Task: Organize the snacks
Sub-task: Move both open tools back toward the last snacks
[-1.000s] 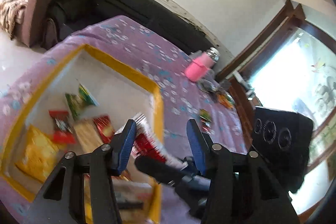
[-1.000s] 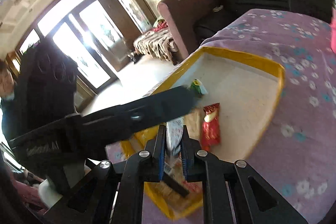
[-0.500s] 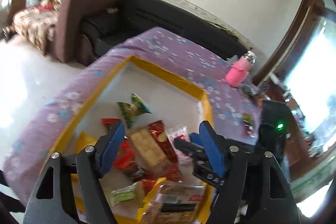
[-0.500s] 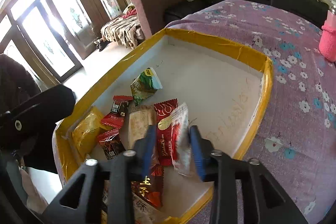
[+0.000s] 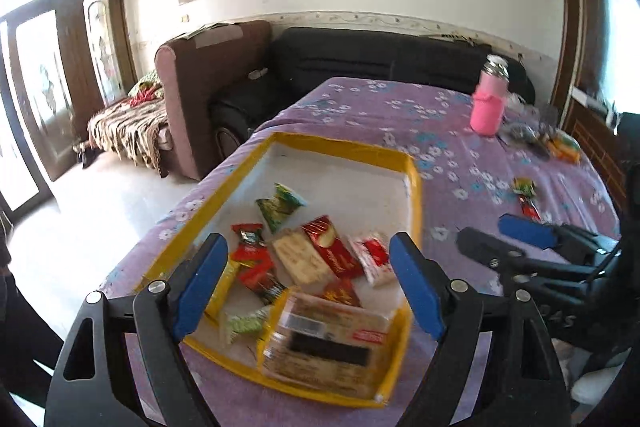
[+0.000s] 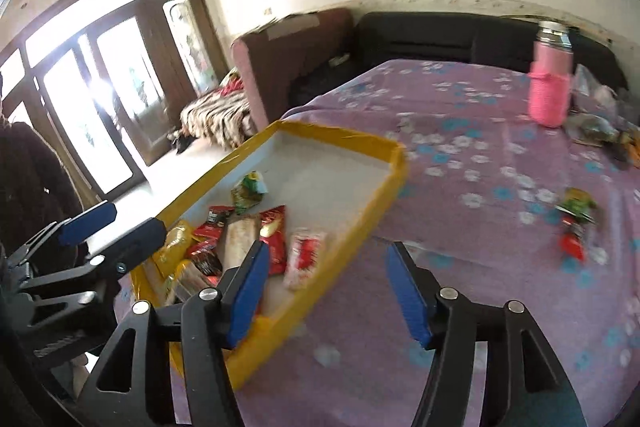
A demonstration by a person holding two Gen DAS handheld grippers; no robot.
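A yellow-rimmed tray on the purple flowered tablecloth holds several snack packets, among them a red-and-white packet and a large biscuit pack at the near end. My left gripper is open and empty above the tray's near end. My right gripper is open and empty, over the tray's right rim; the red-and-white packet lies in the tray just ahead of it. Two small snacks lie loose on the cloth to the right; they also show in the left wrist view.
A pink bottle stands at the far right of the table beside more wrappers. A black sofa and a brown armchair stand beyond the table. The table's left edge drops to the floor.
My right gripper opened and let go of the red-and-white packet, which now lies in the tray. Both grippers have drawn back and risen; the left has opened wider.
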